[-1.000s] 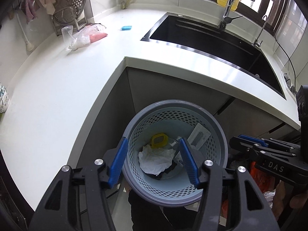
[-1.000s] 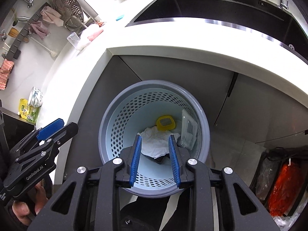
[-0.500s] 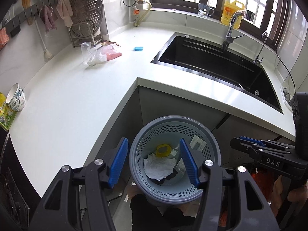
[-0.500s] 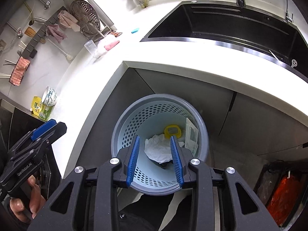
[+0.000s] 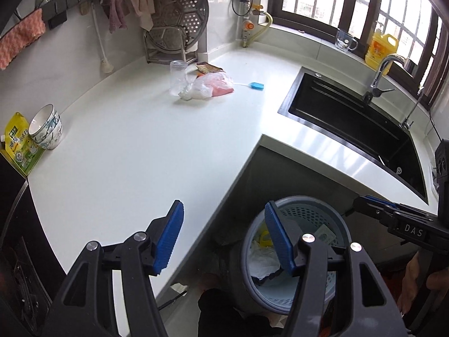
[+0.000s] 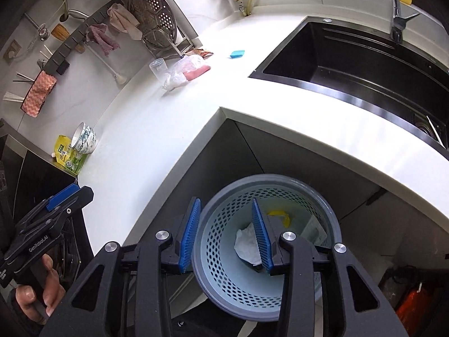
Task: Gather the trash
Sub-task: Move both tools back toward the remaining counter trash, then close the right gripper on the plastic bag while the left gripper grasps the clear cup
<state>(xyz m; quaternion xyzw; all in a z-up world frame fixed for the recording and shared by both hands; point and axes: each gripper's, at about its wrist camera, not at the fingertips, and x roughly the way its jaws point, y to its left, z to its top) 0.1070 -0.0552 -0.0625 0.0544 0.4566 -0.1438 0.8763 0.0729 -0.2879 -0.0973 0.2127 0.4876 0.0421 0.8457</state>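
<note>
Below the counter (image 5: 134,151) corner, on the floor, stands the grey perforated bin (image 6: 221,255), holding crumpled white paper (image 6: 245,243), a yellow item and a flat packet. Left gripper (image 5: 221,238) spread wide, empty. Right gripper (image 6: 227,234) also parted, holding nothing, poised over the bin's near rim. Likely between pickups: remaining trash sits far across the counter, a clear plastic bag (image 5: 209,85) beside a plastic cup (image 5: 177,77) and a brown wrapper. Next move calls for reaching out there. Readable: "DAS" on the right gripper, "GenRobot.AI" on the left.
</note>
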